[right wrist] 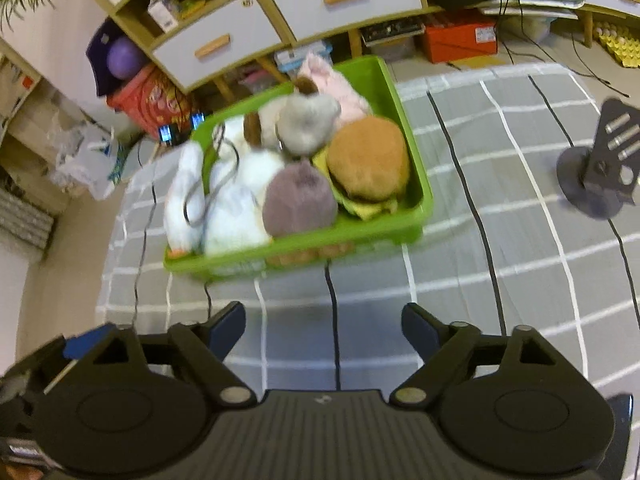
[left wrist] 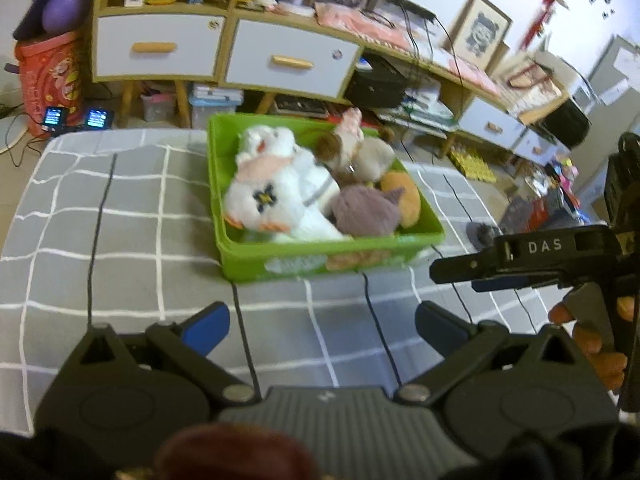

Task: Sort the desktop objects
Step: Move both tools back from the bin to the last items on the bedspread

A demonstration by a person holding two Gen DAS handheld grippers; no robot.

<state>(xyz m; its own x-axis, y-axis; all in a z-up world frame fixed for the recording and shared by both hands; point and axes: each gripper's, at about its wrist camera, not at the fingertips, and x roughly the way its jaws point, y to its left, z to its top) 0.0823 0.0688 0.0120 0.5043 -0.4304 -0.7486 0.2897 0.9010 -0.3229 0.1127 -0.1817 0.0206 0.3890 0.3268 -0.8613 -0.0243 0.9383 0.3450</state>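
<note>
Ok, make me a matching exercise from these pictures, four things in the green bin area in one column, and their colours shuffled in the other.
Things:
1. storage bin
2. burger plush
3. goose plush
4. round plush at the front

Colours:
A. white
B. mauve
C. green
D. tan bun

Pairs: 1-C, 2-D, 3-A, 4-B
</note>
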